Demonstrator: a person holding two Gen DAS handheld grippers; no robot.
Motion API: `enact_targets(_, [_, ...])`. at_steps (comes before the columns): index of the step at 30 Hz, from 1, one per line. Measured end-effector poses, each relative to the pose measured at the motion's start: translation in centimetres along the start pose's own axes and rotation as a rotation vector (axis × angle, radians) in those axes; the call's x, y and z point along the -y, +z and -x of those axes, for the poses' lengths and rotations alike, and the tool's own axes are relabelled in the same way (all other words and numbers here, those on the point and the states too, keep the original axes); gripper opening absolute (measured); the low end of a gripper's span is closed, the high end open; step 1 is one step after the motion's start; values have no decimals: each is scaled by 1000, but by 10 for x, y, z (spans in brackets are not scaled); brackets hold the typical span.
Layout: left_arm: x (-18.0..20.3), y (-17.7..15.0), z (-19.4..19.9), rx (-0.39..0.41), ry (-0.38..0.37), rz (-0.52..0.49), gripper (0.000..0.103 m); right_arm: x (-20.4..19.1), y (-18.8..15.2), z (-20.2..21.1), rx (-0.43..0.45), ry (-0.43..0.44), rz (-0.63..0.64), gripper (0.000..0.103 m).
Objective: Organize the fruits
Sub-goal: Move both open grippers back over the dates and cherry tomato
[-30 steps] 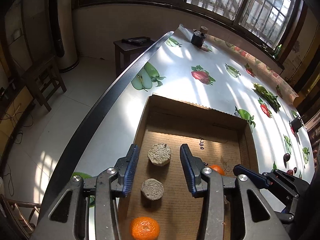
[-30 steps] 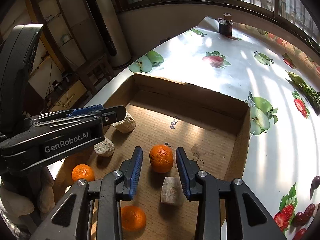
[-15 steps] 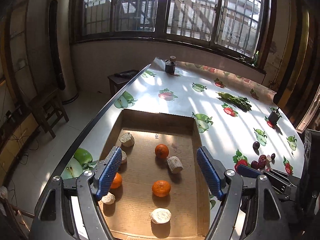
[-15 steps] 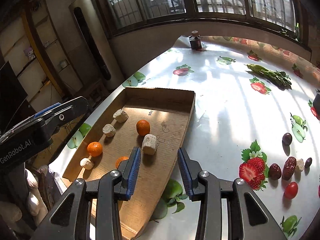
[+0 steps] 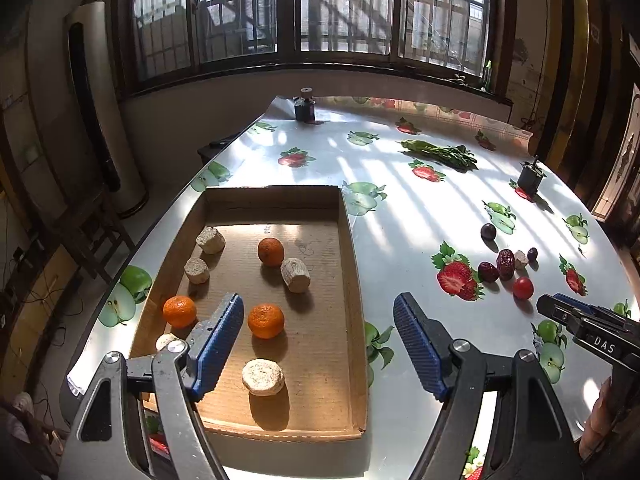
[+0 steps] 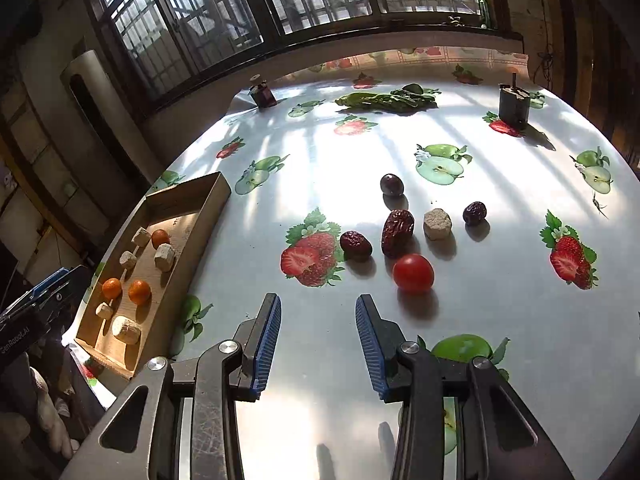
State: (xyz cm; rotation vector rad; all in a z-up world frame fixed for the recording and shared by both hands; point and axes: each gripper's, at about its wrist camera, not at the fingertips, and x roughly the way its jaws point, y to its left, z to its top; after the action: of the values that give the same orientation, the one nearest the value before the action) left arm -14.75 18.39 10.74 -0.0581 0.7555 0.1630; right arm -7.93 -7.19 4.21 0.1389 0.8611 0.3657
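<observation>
A shallow cardboard tray lies on the fruit-print tablecloth with three oranges and several beige chunks in it. My left gripper hangs open above the tray's near right side, nothing between its blue pads. My right gripper stands open and empty over bare cloth, right of the tray. Just beyond its right finger sits a cherry tomato. Behind that lie two red dates, a beige chunk, a dark date and a dark plum.
A bunch of greens lies at the far side, with a dark jar at the far left corner and a small dark box at the far right. The table's left edge runs close beside the tray. A hand shows at lower right.
Both grippers have drawn back from inside the tray. The left jaws have spread wide. The right gripper has swung right, leaving its orange in the tray, and now faces the loose fruit.
</observation>
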Motion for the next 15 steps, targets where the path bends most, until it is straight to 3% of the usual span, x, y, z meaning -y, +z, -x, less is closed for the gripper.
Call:
enact_targets(8, [15,-1,-2,6,-10,-16,77,68,-6,11,10,-60,-111,42])
enact_targets(15, [27,4,-11,36,-88,15,77,136,-4,35,41,-148,-225,42])
